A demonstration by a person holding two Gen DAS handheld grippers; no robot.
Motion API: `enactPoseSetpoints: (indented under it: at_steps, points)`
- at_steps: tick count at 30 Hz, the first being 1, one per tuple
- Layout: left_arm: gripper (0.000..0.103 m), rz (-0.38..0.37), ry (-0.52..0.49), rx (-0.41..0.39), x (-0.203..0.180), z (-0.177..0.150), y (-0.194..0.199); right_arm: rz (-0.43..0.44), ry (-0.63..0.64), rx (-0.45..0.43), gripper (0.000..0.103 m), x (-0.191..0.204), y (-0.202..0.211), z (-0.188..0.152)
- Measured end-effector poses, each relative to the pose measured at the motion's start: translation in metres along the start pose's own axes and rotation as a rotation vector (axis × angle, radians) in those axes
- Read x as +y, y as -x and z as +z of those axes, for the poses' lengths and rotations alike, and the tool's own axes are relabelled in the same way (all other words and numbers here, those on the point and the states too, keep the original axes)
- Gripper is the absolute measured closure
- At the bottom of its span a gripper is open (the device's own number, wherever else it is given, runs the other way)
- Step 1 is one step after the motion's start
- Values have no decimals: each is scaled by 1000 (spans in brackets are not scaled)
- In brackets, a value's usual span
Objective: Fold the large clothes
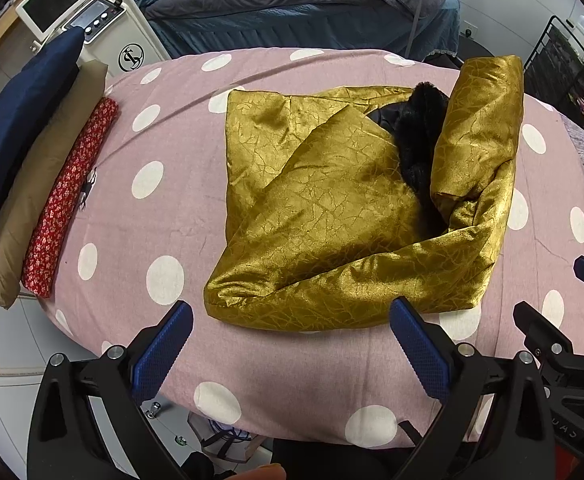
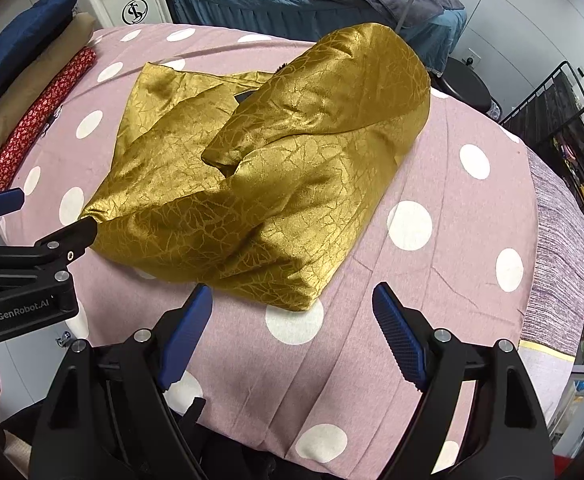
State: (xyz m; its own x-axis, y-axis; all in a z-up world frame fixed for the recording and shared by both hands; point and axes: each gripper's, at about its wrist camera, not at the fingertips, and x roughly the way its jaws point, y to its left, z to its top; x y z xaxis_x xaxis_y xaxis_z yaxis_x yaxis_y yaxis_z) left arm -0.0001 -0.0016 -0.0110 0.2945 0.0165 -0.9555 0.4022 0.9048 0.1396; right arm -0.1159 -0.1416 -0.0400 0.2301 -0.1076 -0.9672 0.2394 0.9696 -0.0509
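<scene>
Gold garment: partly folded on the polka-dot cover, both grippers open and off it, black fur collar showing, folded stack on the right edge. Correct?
One error: the folded stack lies along the left edge, as the left wrist view shows. The gold garment, black fur collar, polka-dot cover, left gripper and right gripper are as stated.

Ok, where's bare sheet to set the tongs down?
Free: polka-dot sheet between the gold garment and the red floral roll; the near strip before both open tongs; the sheet right of the garment. Crowded: left edge, with stacked folded pieces.
</scene>
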Motion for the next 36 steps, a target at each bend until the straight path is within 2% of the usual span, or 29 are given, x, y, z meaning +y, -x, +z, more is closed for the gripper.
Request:
enactPoseSetpoints:
  at_steps: [36]
  points:
    - [6,-5,-1,23,-1,0,-6,-7,10,15,21,2,-2,-1]
